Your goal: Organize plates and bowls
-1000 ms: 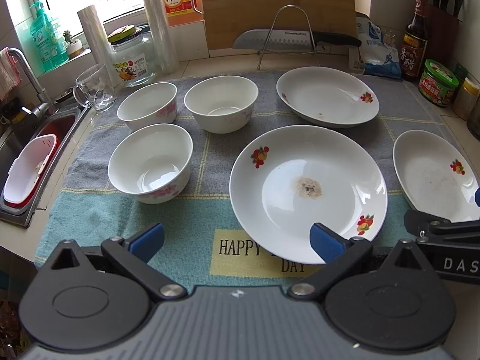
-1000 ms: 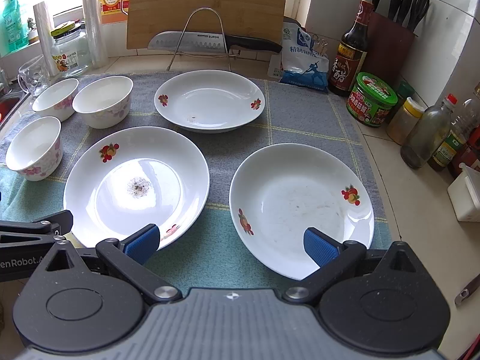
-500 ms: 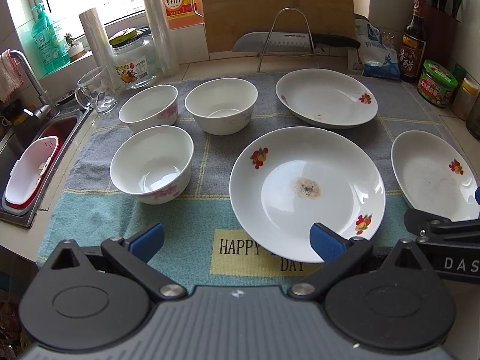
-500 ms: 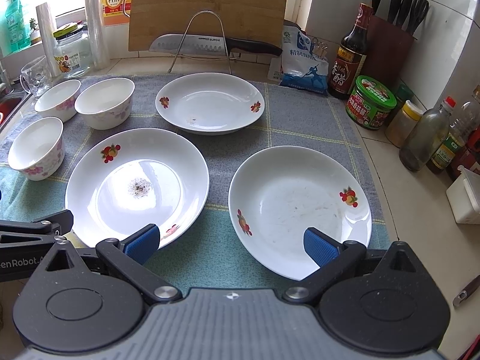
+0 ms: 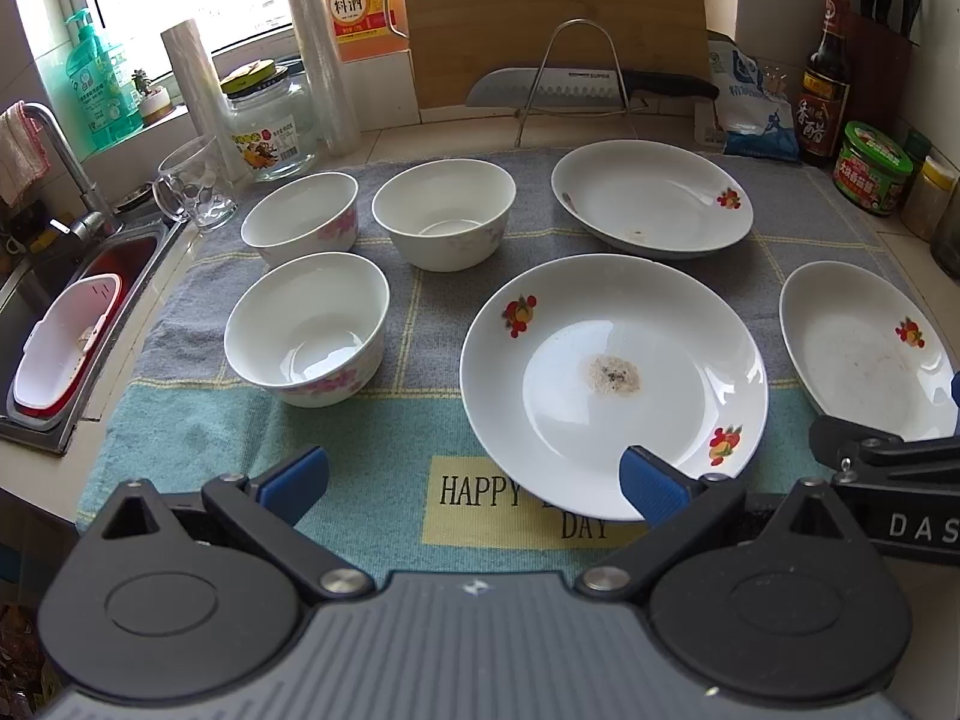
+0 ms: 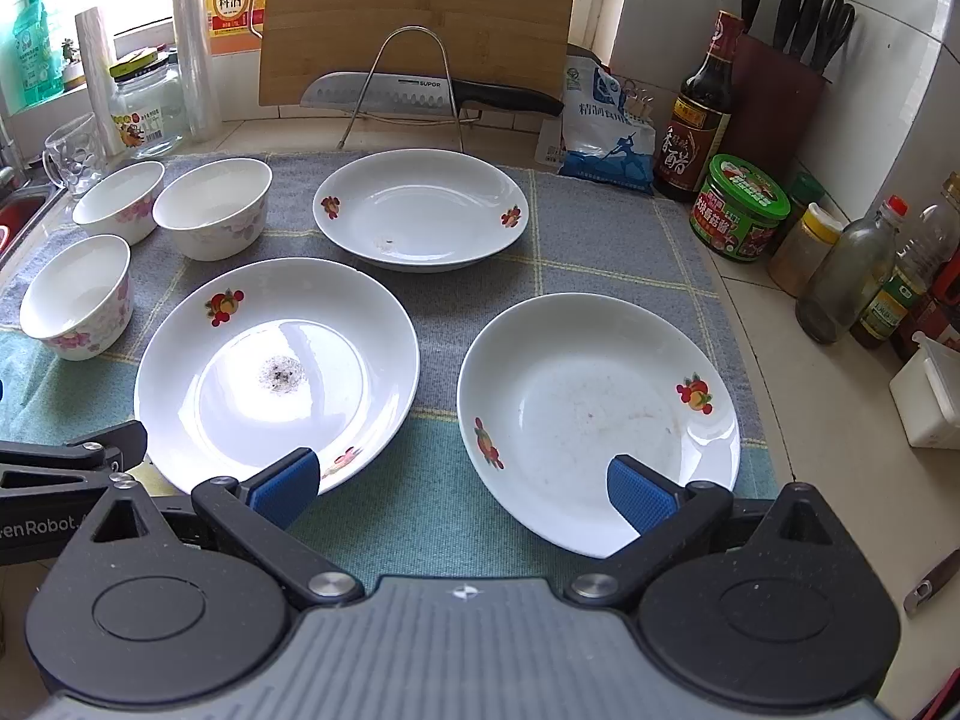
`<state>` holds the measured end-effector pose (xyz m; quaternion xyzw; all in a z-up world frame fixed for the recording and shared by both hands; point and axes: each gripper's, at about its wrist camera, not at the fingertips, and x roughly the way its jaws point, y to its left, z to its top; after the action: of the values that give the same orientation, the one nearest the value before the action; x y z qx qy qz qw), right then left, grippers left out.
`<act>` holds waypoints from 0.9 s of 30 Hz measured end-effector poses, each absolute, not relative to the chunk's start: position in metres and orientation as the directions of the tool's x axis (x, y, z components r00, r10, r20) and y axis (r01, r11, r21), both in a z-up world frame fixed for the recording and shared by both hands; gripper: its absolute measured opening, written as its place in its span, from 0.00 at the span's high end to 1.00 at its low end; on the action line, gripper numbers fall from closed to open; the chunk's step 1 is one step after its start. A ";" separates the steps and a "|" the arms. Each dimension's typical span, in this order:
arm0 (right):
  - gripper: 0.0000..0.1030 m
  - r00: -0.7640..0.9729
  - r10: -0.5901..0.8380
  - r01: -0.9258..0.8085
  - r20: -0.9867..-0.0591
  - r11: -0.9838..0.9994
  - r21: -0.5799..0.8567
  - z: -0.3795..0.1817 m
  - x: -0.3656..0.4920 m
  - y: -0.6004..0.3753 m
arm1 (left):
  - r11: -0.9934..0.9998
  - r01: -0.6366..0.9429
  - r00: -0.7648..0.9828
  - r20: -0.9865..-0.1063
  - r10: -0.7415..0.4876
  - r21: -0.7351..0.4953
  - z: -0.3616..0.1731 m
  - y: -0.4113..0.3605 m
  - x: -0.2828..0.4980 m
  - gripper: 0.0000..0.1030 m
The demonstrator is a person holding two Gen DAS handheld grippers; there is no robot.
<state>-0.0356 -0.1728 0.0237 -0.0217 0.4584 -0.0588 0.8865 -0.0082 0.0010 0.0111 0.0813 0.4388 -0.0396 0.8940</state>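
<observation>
though near tool (image 6: 461, 483), plate (image 6: 600, 414) untouched

The plates (image 6: 282, 354) are white with red fruit pictures. The bowls (image 5: 306, 324) are white with pink flowers. The cloth (image 5: 372, 450) is grey and teal.

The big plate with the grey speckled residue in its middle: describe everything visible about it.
The big plate is round, white and glossy, probably ceramic, with fruit decals on its rim. A dried grey, black-flecked patch sits at its centre. It lies flat and upright on the towel, covering part of the towel's printed lettering, apart from the other dishes. Neither gripper touches it.
</observation>
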 end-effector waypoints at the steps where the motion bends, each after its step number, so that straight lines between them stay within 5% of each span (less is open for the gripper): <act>1: 0.00 0.574 -0.125 0.084 -0.809 0.992 -0.093 0.024 -0.036 -0.173 | 0.984 0.142 0.613 -0.790 0.000 0.111 0.011 0.001 -0.009 0.01; 27: 0.00 0.574 -0.125 0.087 -0.809 0.992 -0.091 0.024 -0.034 -0.172 | 0.981 0.152 0.615 -0.788 -0.002 0.117 0.010 0.001 -0.008 0.01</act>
<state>-0.0342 -0.1724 0.0243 -0.0208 0.4575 -0.0596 0.8870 -0.0075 0.0005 0.0105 0.0862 0.4366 -0.0431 0.8945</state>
